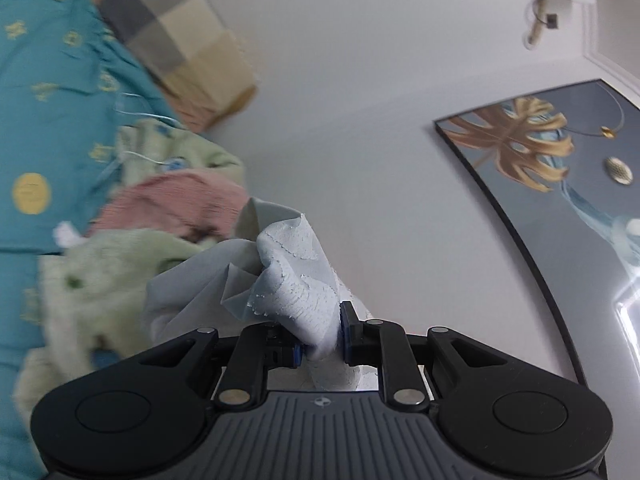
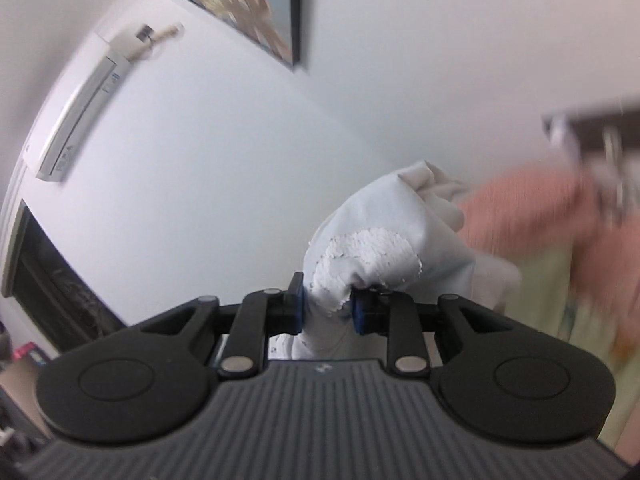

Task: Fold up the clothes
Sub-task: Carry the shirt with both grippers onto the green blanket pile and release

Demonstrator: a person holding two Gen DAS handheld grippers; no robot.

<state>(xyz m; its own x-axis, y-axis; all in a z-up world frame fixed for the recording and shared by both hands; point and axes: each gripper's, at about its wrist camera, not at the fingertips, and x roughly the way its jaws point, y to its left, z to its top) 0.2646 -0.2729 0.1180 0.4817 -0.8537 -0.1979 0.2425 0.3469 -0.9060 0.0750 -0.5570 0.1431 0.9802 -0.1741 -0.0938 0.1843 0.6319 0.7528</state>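
Observation:
My left gripper [image 1: 322,338] is shut on a bunched edge of a pale blue garment [image 1: 288,276] with a white textured print, lifted in the air and tilted toward the wall. My right gripper [image 2: 328,308] is shut on another part of the same pale blue garment [image 2: 384,232], with a white print patch between the pads. The cloth trails off toward the clothes pile in both views. How the rest of the garment hangs is hidden.
A pile of clothes lies at the left: a pink piece [image 1: 176,204], pale green pieces [image 1: 120,276], on a teal bedspread [image 1: 44,92] with a checked pillow [image 1: 172,40]. A framed picture [image 1: 560,184] and an air conditioner [image 2: 80,108] hang on the white wall. Pink cloth [image 2: 528,212] shows blurred at right.

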